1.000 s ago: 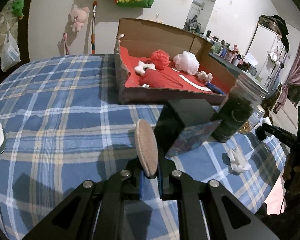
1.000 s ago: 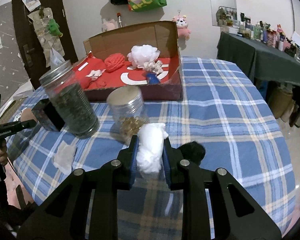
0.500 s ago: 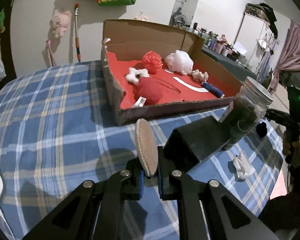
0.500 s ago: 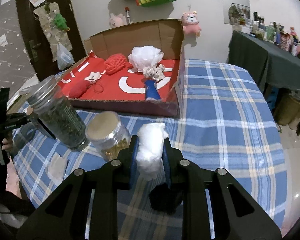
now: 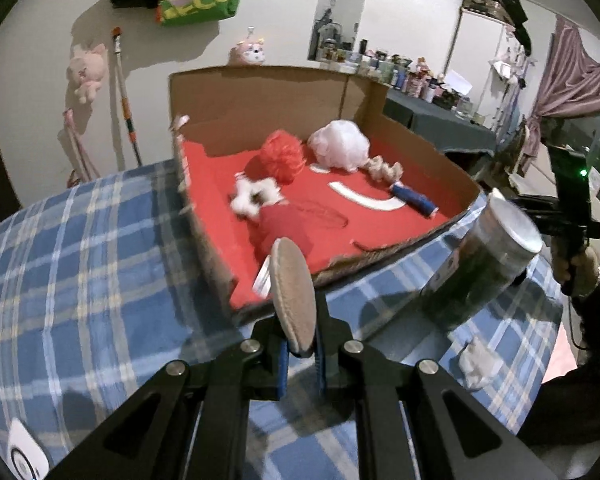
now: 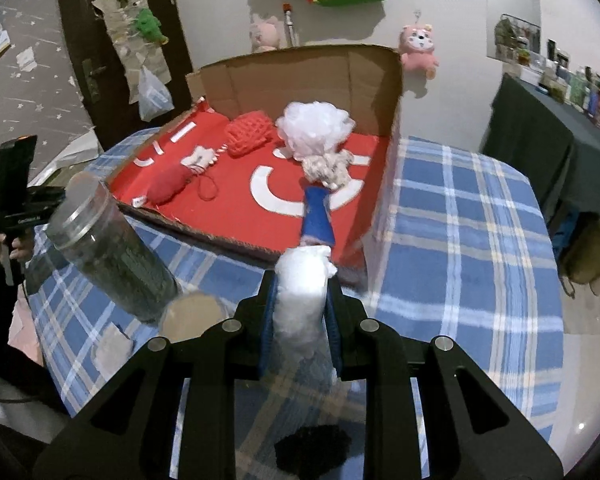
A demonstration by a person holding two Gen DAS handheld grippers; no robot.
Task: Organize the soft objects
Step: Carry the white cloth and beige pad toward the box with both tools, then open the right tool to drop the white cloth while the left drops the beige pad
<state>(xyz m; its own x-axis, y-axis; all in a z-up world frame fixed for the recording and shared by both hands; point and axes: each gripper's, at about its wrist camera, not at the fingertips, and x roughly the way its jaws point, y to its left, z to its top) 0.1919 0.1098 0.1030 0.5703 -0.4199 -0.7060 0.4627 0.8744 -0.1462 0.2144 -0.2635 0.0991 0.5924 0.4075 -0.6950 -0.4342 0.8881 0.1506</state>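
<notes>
My left claw (image 5: 300,334) is clamped on a flat tan round pad (image 5: 292,296), low centre of frame; my right claw (image 6: 300,312) pinches a white cotton wad (image 6: 302,292). Both sit just short of the cardboard box (image 6: 296,68) at mid-frame. I should carry each over the near wall, then release onto the red lining, clear of the tall jar (image 6: 112,256).

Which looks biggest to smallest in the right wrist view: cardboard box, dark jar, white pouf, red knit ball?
1. cardboard box
2. dark jar, though it sits nearer the camera, so its lead over the pouf is unsure
3. white pouf
4. red knit ball
</notes>
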